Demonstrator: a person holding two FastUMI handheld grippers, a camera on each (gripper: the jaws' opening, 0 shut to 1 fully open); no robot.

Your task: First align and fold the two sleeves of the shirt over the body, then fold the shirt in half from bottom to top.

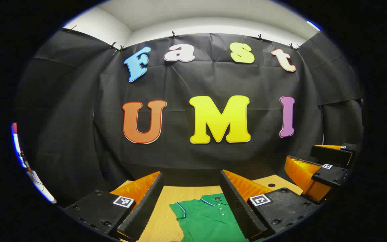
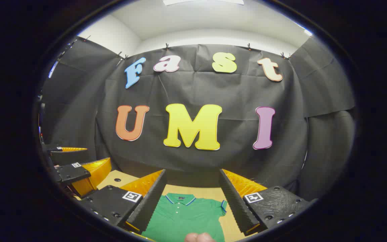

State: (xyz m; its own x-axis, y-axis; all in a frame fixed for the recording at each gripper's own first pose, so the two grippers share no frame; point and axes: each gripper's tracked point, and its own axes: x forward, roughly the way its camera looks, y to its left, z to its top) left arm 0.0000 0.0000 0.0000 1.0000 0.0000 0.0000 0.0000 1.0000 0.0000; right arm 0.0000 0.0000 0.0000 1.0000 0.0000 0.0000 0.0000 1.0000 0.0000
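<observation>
**A:** What did each view catch? In the left gripper view the left claw (image 1: 191, 201) was spread wide, grasping nothing, with the green shirt (image 1: 210, 218) lying flat on the wooden counter (image 1: 160, 215) between its fingers. The right claw (image 1: 317, 168) sat off to the side of the shirt, also released as far as I could tell.

**B:** Same deal flipped. In the right gripper view the right claw (image 2: 191, 201) was released above the shirt (image 2: 186, 218), and the left claw (image 2: 76, 161) hung beside it, jaws apart. That view showed one short sleeve (image 2: 223, 205) spread out, blue trim on the cuff. Collar was blue-edged too, button placket down the front, fabric smooth. The inner faces of the fingers looked ribbed.
</observation>
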